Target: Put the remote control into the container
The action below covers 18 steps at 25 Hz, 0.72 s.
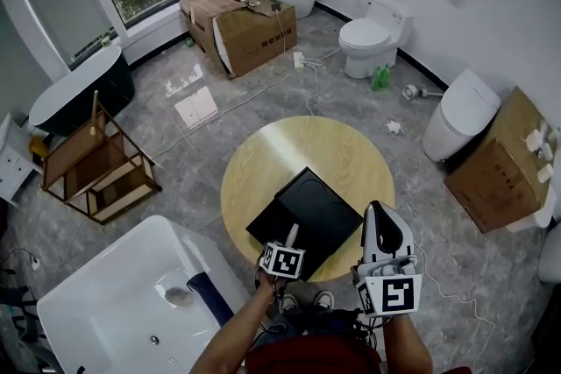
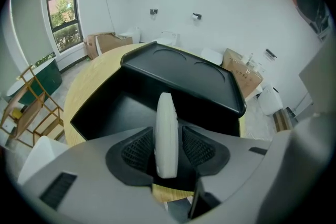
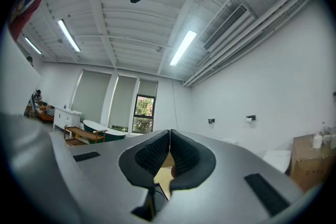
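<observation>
Two claws at the near side of the container (image 1: 273, 228), each in one of a person's hands. Container black and box-shaped, set on a round pale-wood tabletop (image 1: 263, 158), nearer the person's edge than the far one. Black lid (image 2: 184, 73) tilted up along the container's far side, with two shallow rounded recesses in its face. Open dark interior of the container (image 2: 113, 105) below the lid.

Left claw (image 1: 287, 243) (image 2: 168, 145) tipped steeply down over the container's near edge. Jaws spread wide, with the white remote control (image 1: 292, 233) (image 2: 166, 134) standing on its narrow edge between the ribbed pads (image 2: 137, 149). Slim gaps on both sides of the remote control, so no squeeze from either pad. Far end of the remote control reaching out over the container's opening; lower end sunk between the jaws, its support impossible to tell.

Right claw (image 1: 379, 213) (image 3: 169, 152) just to the right of the container, held level above the tabletop's edge. Jaws closed, pads meeting along their upper part, nothing between them.

On the floor well beyond the container's far side, a cardboard box (image 1: 250, 31) and a white toilet (image 1: 372, 35). To the container's left, off the tabletop, a white bathtub (image 1: 123, 293).
</observation>
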Each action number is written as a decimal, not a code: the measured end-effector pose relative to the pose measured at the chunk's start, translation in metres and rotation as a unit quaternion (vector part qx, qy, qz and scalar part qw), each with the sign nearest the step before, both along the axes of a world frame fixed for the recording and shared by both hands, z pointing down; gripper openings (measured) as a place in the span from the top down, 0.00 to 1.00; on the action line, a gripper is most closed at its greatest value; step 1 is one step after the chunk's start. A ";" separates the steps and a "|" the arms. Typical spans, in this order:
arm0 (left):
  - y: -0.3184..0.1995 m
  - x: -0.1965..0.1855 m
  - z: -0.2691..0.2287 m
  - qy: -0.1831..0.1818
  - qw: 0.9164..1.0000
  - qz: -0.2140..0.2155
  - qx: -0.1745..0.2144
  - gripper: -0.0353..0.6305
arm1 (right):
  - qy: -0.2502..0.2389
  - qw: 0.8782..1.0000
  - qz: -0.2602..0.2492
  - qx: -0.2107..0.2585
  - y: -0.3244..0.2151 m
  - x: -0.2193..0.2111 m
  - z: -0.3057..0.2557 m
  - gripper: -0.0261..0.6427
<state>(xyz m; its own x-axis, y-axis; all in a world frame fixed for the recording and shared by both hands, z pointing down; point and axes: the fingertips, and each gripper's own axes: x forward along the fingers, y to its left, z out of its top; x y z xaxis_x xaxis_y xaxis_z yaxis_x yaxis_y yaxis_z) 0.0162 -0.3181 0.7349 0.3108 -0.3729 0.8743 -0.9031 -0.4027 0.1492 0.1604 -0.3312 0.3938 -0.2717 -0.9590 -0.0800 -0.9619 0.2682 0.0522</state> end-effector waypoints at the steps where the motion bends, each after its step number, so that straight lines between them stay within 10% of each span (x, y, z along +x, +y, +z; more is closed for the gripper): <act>1: 0.000 0.002 0.000 0.003 1.000 0.000 0.002 0.67 | 0.000 1.000 0.000 0.000 0.001 0.001 0.000 0.92; 18: 0.006 -0.003 -0.049 0.034 0.994 -0.007 0.103 0.63 | 0.001 1.000 -0.004 -0.002 0.005 -0.005 -0.002 0.92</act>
